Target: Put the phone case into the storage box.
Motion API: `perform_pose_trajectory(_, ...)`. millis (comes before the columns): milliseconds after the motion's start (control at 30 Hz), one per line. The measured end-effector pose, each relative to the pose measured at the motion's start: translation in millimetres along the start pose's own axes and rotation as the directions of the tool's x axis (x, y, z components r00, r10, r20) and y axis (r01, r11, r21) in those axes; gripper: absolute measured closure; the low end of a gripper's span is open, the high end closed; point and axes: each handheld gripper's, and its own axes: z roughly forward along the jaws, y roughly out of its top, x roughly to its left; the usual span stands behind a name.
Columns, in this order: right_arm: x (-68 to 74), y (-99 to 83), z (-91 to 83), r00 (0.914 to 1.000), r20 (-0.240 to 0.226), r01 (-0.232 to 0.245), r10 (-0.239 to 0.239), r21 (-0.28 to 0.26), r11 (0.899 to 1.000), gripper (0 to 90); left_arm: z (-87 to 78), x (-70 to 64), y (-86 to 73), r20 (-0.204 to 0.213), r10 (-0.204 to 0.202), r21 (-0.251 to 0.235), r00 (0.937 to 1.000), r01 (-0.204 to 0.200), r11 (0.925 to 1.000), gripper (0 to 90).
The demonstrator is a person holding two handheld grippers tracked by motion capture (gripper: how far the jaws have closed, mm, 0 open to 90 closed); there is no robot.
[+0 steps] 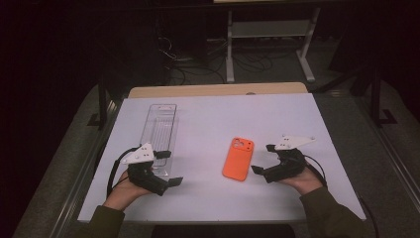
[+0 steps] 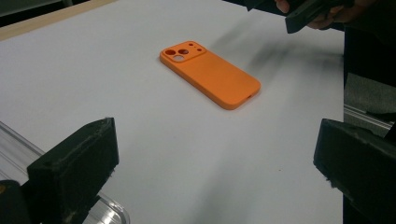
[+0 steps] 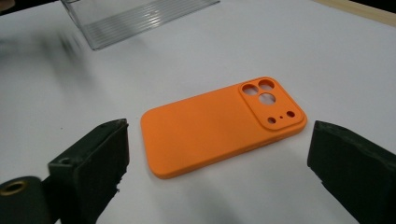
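Phone case (image 1: 238, 158) flat, open table all round; right gripper (image 1: 262, 159) near edge, jaws apart; left gripper (image 1: 169, 168) likewise.

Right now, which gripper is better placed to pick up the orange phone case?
Right. The right gripper is open beside the orange phone case, which lies between its fingers in its own view. The left gripper is farther off, by the clear tray.

High view looks forward and down over the whole white table (image 1: 208, 119) from the person's side, while both gripper views sit low and close, facing inward from opposite sides, sharing the flat orange silicone phone case (image 1: 238, 158) (image 2: 210, 74) (image 3: 222, 123).
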Motion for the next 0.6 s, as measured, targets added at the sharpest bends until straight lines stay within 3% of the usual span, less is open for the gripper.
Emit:
perform_pose_trajectory(267,-4.7,4.6,6.7,0.9996,0.025,-0.01,0.01,0.029,1.0,16.1,-0.9,0.5,0.3,0.0,-0.003,0.003,1.0,0.003,1.0,0.0)
perform_pose_trajectory(600,-13.1,16.4,14.5,0.9997,0.023,-0.011,0.011,0.019,1.0,31.0,-1.6,0.9,0.7,-0.001,-0.002,0.007,1.0,0.002,1.0,0.0)
